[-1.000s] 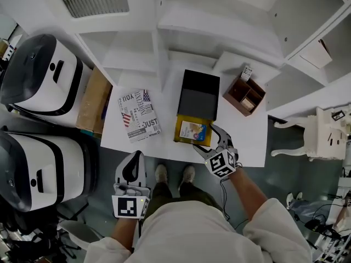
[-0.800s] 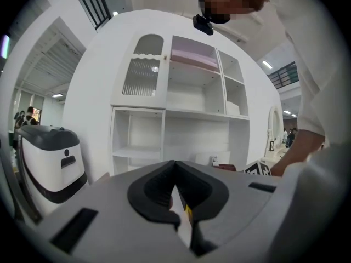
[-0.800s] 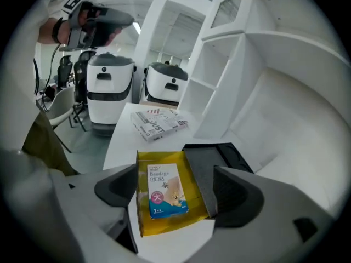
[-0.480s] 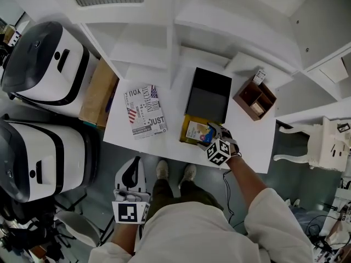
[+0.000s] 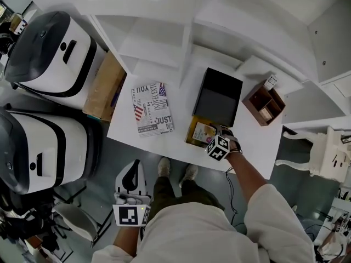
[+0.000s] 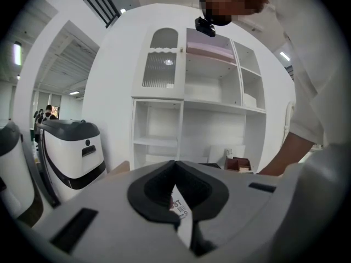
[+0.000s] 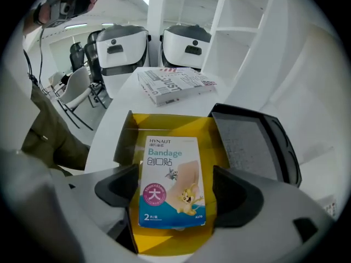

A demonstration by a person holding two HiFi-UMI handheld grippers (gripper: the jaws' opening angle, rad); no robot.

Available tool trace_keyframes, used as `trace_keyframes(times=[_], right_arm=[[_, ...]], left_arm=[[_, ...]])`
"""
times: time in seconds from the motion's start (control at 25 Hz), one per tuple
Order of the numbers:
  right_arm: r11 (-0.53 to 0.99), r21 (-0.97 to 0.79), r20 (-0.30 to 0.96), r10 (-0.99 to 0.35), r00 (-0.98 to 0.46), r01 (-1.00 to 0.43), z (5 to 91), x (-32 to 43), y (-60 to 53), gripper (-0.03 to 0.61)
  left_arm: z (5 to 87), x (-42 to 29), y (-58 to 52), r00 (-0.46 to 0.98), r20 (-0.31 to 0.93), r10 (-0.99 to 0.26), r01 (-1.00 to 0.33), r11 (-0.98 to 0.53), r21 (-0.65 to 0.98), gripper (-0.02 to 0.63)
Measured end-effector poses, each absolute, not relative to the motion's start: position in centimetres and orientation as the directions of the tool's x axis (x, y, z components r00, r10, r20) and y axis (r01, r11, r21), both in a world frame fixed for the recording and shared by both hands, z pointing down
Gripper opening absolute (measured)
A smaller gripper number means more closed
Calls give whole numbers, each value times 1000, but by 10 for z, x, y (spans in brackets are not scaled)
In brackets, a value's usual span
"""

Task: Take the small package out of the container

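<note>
The small bandage package (image 7: 171, 182) lies flat in the open yellow container (image 7: 127, 138) near the table's front edge, with its black lid (image 7: 255, 144) folded back. My right gripper (image 7: 174, 193) reaches down into the container, one jaw on each side of the package; the left pad sits at its edge and a small gap shows at the right pad. In the head view the right gripper (image 5: 213, 135) covers part of the package (image 5: 203, 131). My left gripper (image 5: 133, 167) hangs below the table's front edge, shut and empty, its jaws meeting (image 6: 175, 166).
A printed box (image 5: 152, 108) lies left of the container on the white table (image 5: 252, 147). A brown wooden organiser (image 5: 266, 104) stands at the back right. White shelving (image 5: 164, 32) rises behind. A cardboard box (image 5: 104, 86) and two white machines (image 5: 49, 53) stand to the left.
My right gripper has moved forward from the table's front edge to over the yellow container, its jaws now on either side of the package. The left gripper has stayed low.
</note>
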State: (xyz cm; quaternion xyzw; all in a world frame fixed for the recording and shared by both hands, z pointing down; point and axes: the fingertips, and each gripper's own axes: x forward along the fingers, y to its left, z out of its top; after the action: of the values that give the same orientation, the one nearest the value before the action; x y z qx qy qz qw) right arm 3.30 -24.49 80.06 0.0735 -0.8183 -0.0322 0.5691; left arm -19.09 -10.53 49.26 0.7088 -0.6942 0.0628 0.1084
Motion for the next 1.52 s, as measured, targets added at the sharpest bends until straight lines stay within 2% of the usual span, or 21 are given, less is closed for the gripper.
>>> trace_keyframes(times=[0.48,0.76,1.24,1.52], right_arm=[[999,8,966,-19,-257,-44,823,31,-242,451],[999,-7,974,-2,-227,-39,827,30,-242,437],[993,103,930,-116,-349,-57,792,28,-240,426],[978,153,878,-199,-435,-140,749,26,-246,426]], left_arm=[[502,-203,-102,-10,268,-963,-997,31,73,8],[505,-197,-106,1,263,-965,-997,21,78,8],[493,-189,-113,38,242,-969,-997,-21,72,8],[487,-180,-116,72,225,-972,-996,-58,68,8]])
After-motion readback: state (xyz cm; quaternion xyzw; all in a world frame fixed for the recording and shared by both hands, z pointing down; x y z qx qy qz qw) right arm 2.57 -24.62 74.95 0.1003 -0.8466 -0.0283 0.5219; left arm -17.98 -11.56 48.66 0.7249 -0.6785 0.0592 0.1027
